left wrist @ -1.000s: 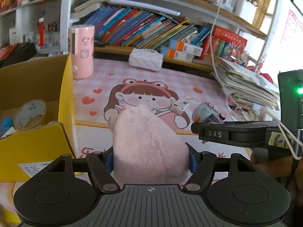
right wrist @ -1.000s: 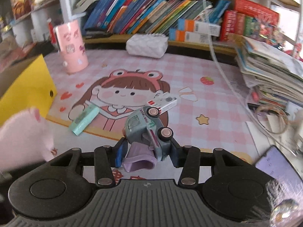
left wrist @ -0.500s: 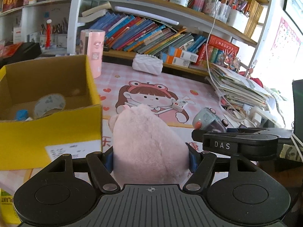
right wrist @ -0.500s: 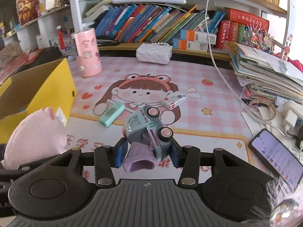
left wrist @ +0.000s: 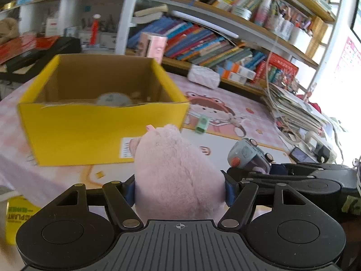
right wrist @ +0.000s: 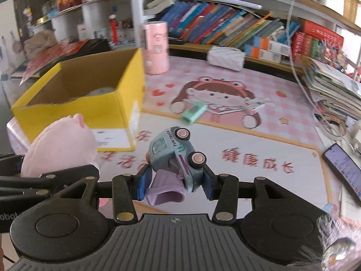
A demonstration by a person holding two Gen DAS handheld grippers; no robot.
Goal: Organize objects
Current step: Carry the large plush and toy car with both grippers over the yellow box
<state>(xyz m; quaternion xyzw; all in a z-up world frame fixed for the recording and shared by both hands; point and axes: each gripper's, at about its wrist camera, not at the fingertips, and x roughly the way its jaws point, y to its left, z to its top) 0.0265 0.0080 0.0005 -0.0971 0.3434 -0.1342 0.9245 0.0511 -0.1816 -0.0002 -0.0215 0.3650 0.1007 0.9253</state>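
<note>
One yellow cardboard box (right wrist: pixel 74 103), one pink plush toy (left wrist: pixel 178 174), one toy truck (right wrist: pixel 178 155), one mint eraser (right wrist: pixel 194 111), one pink canister (right wrist: pixel 156 47), one phone (right wrist: pixel 344 169).

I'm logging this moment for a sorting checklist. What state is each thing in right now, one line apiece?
Left tool: shut on the pink plush toy, held above the mat.
Right tool: shut on the toy truck, tilted, wheels facing up and right.
Yellow cardboard box: open at the top, something round inside.
Mint green case: lying flat on the mat.
Phone: screen lit.
</note>
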